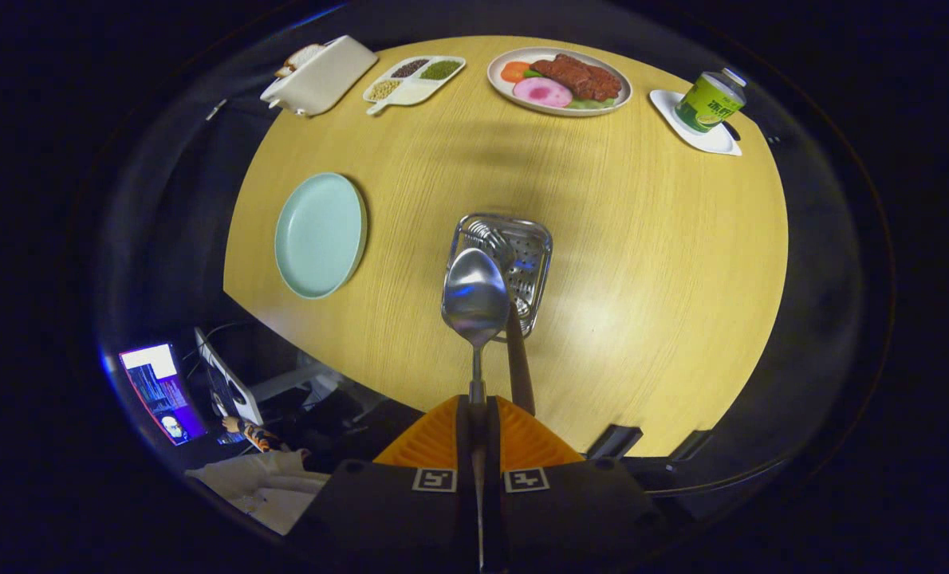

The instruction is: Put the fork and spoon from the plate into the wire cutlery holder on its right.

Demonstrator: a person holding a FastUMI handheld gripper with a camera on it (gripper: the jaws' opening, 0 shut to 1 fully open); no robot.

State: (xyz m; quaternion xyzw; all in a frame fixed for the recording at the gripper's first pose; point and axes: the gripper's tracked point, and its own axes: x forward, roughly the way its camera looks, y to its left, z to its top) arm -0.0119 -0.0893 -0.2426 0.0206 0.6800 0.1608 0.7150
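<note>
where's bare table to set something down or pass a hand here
Bare wood lies between the cutlery holder and the can on its coaster, and between the green plate and the food plate. The far edge is crowded with dishes. The gripper is shut on the spoon over the holder.

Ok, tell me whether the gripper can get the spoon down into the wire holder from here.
Probably yes. The gripper is shut on the spoon, whose bowl hangs over the wire holder. The fork already stands there, but space beside it looks free.

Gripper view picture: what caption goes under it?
Claw shut on spoon over wire holder, fork already inside.
</note>
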